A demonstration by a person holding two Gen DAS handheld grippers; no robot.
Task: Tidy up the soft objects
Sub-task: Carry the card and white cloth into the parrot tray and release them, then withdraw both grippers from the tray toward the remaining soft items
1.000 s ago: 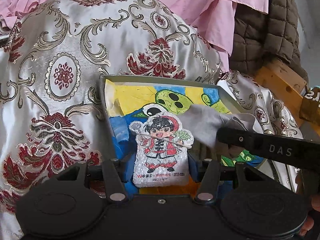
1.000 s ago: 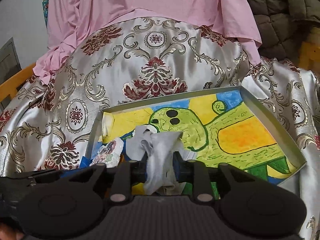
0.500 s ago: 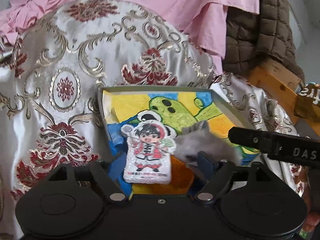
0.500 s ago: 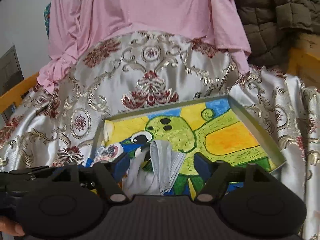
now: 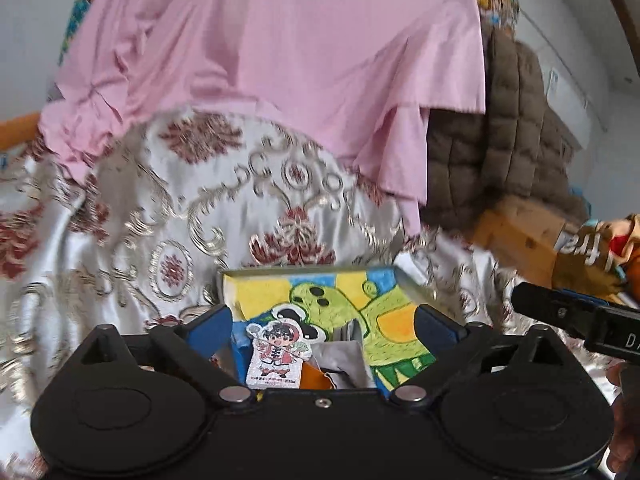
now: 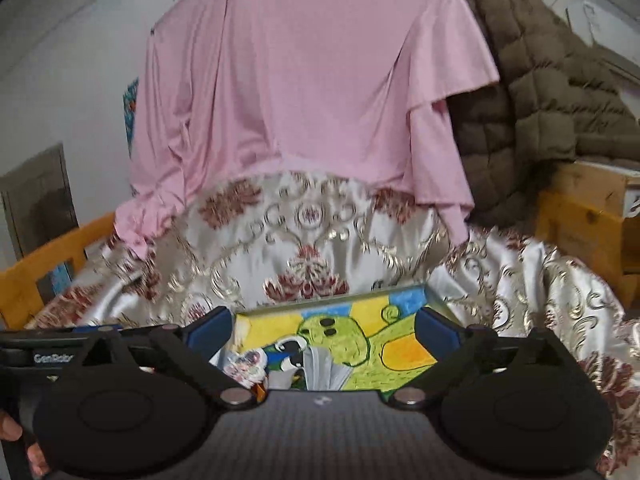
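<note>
A shallow tray (image 5: 304,271) (image 6: 434,300) with a bright green-and-yellow painted bottom lies on the patterned satin cloth. In it lie a small cartoon-figure pillow (image 5: 276,354) (image 6: 244,364) and a grey face mask (image 5: 344,360) (image 6: 324,372) side by side. My left gripper (image 5: 324,324) is open and empty, raised above the tray's near end. My right gripper (image 6: 324,322) is open and empty, also above the near end. The right gripper's body (image 5: 580,316) shows at the right in the left wrist view.
Silver and red satin cloth (image 6: 312,240) covers the surface. A pink garment (image 6: 312,80) drapes behind it, a brown quilted jacket (image 6: 540,92) at the right. Wooden rails (image 6: 52,268) flank both sides, with boxes (image 5: 528,236) at the right.
Both grippers opened, letting go of the pillow and the mask into the tray, then pulled back and up from it.
</note>
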